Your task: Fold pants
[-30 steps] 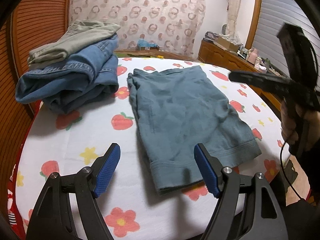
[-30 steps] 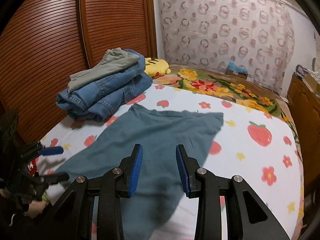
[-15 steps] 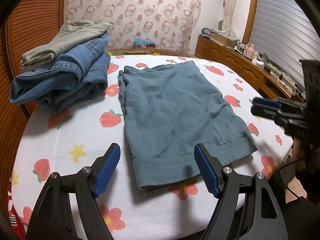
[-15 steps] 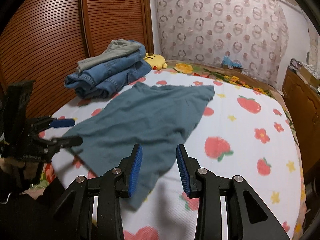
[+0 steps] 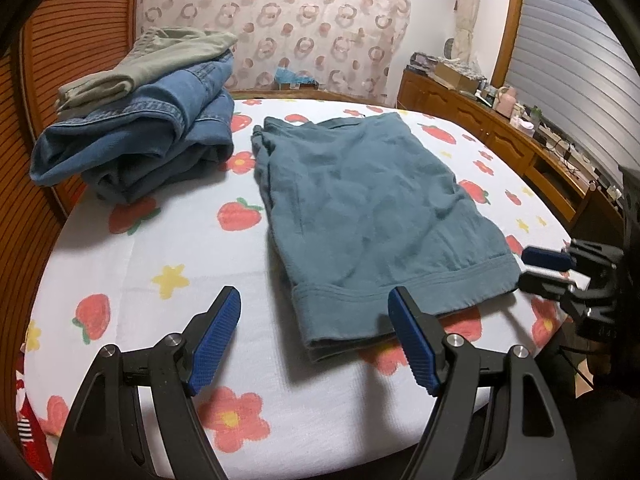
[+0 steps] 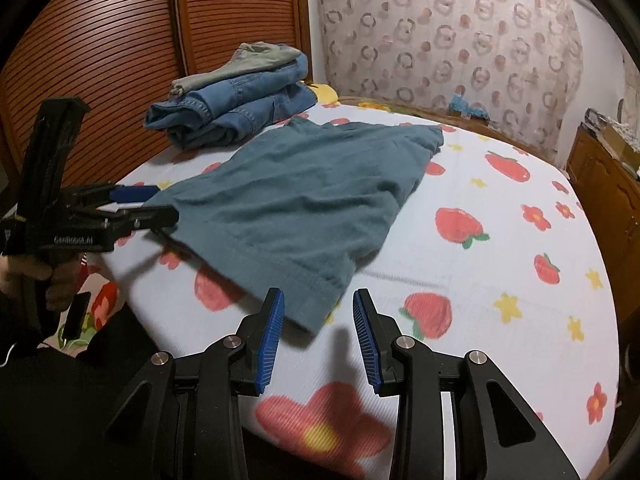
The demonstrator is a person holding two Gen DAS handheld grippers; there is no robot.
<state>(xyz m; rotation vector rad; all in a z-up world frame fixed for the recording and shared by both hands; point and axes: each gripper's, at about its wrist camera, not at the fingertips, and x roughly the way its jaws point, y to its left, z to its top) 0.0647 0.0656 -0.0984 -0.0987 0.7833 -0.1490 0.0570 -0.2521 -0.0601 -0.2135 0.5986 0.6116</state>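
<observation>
Teal shorts (image 5: 372, 204) lie folded lengthwise on the strawberry-print bed sheet (image 5: 160, 248), hem toward me; they also show in the right wrist view (image 6: 296, 204). My left gripper (image 5: 314, 334) is open, just short of the hem's near corner, and shows from the side in the right wrist view (image 6: 156, 204) level with the hem. My right gripper (image 6: 318, 334) is open, its blue pads either side of the hem's other corner; in the left wrist view it shows (image 5: 536, 270) beside the hem's right end. Neither holds cloth.
A stack of folded jeans (image 5: 136, 148) with grey-green pants (image 5: 160, 60) on top sits at the bed's far left by the wooden slatted wardrobe (image 6: 100, 52). A wooden sideboard (image 5: 492, 136) with clutter runs along the right. The near bed edge is just under both grippers.
Both grippers have come down and in toward the hem end of the shorts. The right gripper now straddles a hem corner. The shorts have not moved.
</observation>
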